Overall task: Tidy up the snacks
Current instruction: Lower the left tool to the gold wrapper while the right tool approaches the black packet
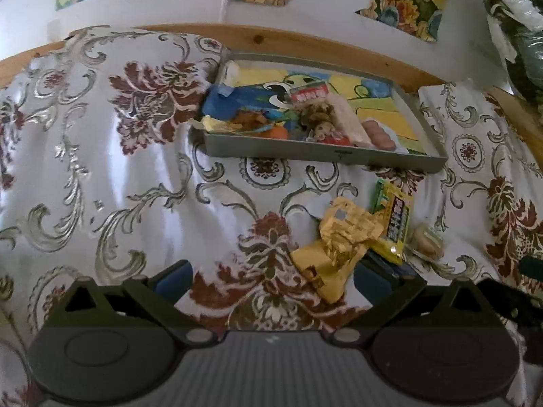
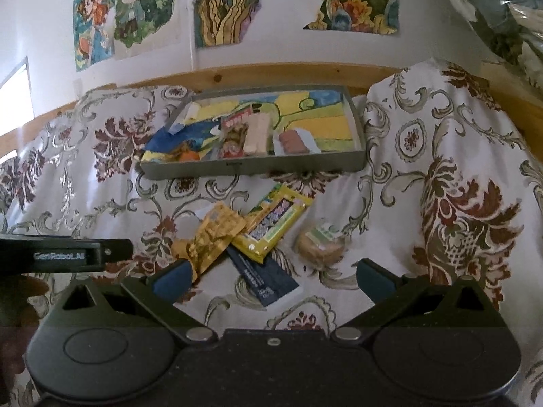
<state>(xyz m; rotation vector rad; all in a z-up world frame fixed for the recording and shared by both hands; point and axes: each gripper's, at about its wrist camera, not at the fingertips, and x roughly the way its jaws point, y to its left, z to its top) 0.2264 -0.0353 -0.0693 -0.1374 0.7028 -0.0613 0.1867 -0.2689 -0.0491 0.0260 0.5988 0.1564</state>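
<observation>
Grey tray [image 2: 253, 167] sits at 12 o'clock on the bench, which is covered by a floral cloth [image 2: 407, 203]; wooden rail [image 2: 271, 71] runs behind it. Tray floor carries a bright cartoon print in yellow, blue and green. Inside, crowded toward the 9 o'clock end: a blue wrapper [image 2: 163, 142], an orange piece [image 2: 189, 156], a red-labelled packet [image 2: 237, 120] with print too small to read, a pale wafer bar [image 2: 257, 134], and a pack of pink-brown pieces [image 2: 294, 141]; the 3 o'clock end lies bare. Loose on the cloth just in front of the tray: crumpled gold wrapper [image 2: 212, 234], yellow packet [image 2: 275, 222] with block characters I cannot read, dark blue box [image 2: 264, 279] partly under both, and a round wrapped biscuit [image 2: 320, 246] at 3 o'clock of the pile. Right gripper [image 2: 271, 278] has jaws spread wide and empty, straddling the blue box. Left gripper [image 1: 271, 278] likewise has jaws wide apart, holding nothing, the gold wrapper [image 1: 336, 240] lying between them. Its body, seen from the right wrist at 9 o'clock, reads "GenRobot.AI". Cartoon posters [image 2: 129, 10] hang on the wall.
</observation>
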